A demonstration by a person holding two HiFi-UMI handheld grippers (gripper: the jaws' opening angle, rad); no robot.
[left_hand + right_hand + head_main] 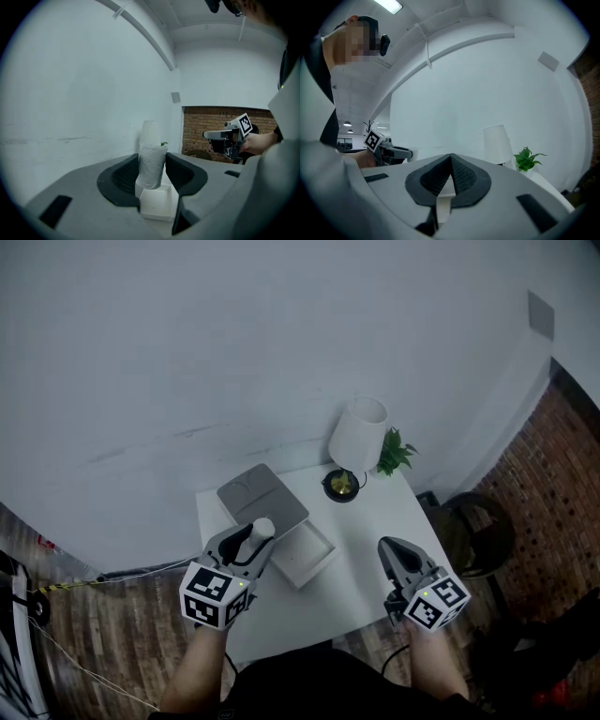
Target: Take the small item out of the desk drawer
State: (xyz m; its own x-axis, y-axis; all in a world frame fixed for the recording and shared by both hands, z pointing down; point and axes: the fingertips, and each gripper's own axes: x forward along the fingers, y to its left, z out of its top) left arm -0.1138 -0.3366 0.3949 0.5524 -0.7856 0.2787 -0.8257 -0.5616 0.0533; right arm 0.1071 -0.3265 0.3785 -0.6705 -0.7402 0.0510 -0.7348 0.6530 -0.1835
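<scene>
The left gripper (247,538) has its jaws closed on a small white roll (263,527) and holds it up just over the open white drawer (305,561). The right gripper (395,555) is closed tight with nothing in it, over the right side of the white table (366,531). The table stands against a white wall (234,352) on a wood floor (122,624), with a white lamp (358,434) and a green plant (394,454) at the back and a brick wall (553,474) to the right.

Soft, even, cool light (ceiling lamp (391,5) glowing overhead); gripper views fisheye-warped, corners black.
</scene>
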